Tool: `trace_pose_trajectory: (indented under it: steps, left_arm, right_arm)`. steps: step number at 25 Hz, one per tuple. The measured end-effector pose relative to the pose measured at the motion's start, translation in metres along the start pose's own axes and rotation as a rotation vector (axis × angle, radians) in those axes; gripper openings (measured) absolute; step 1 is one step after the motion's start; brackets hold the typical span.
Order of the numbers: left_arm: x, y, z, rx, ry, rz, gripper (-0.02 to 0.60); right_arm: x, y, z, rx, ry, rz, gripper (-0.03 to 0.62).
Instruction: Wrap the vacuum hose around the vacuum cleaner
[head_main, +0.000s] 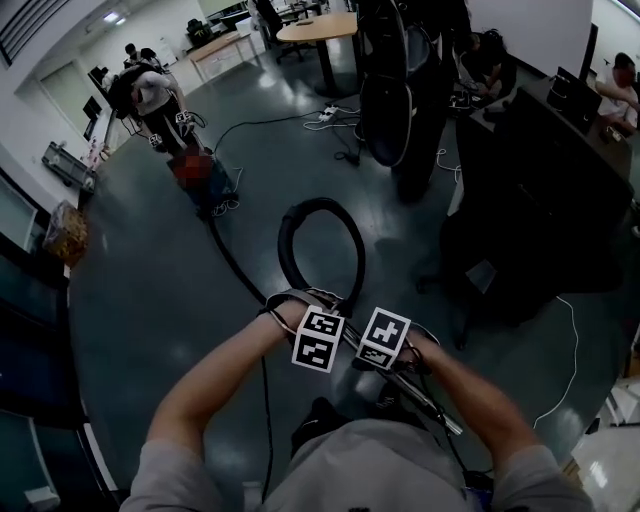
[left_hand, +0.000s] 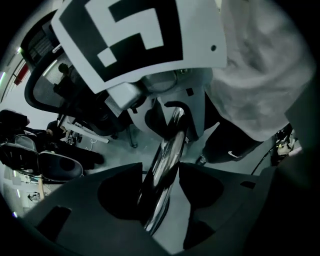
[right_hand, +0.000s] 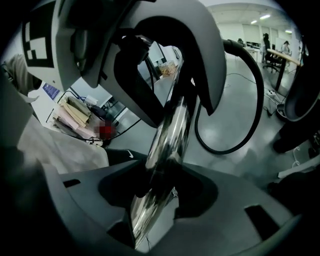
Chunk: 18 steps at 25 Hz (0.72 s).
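Observation:
In the head view both grippers sit side by side on the vacuum's chrome wand (head_main: 432, 402), just in front of my body. My left gripper (head_main: 318, 338) (left_hand: 161, 175) has the wand (left_hand: 167, 150) between its jaws, with a thin gap still showing on one side. The right gripper (head_main: 385, 342) (right_hand: 160, 185) is shut on the wand (right_hand: 170, 135). A black hose (head_main: 300, 215) (right_hand: 255, 85) loops up from the grippers and trails across the floor to the red vacuum cleaner (head_main: 192, 168) at the far left.
A person (head_main: 152, 95) stands just behind the vacuum cleaner. Black office chairs (head_main: 400, 90) stand ahead and a dark desk (head_main: 545, 190) fills the right. A white cable (head_main: 572, 350) lies on the floor at the right, and a power strip (head_main: 326, 115) farther off.

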<state>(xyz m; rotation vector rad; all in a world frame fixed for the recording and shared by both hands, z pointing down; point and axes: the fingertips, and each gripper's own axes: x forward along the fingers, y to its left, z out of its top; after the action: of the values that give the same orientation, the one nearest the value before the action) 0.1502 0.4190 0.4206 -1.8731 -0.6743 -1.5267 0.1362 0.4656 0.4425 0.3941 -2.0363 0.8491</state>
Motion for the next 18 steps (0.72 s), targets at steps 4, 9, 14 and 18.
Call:
trace_pose_trajectory:
  steps: [4, 9, 14, 18]
  left_arm:
    - [0.006, 0.009, 0.005, -0.002, -0.030, -0.029, 0.235]
    - [0.021, 0.006, 0.015, 0.095, -0.052, -0.187, 0.211]
    - [0.038, -0.005, 0.011, 0.209, -0.104, -0.266, 0.143]
    - [0.038, -0.006, 0.003, 0.201, -0.178, -0.295, 0.140]
  right_arm:
    - [-0.008, -0.009, -0.006, 0.017, 0.009, -0.007, 0.186]
    - [-0.010, -0.019, -0.018, 0.075, 0.030, -0.079, 0.186]
    - [-0.021, -0.024, -0.006, 0.077, 0.051, -0.179, 0.184]
    - [-0.014, -0.026, 0.003, 0.132, 0.035, -0.190, 0.184]
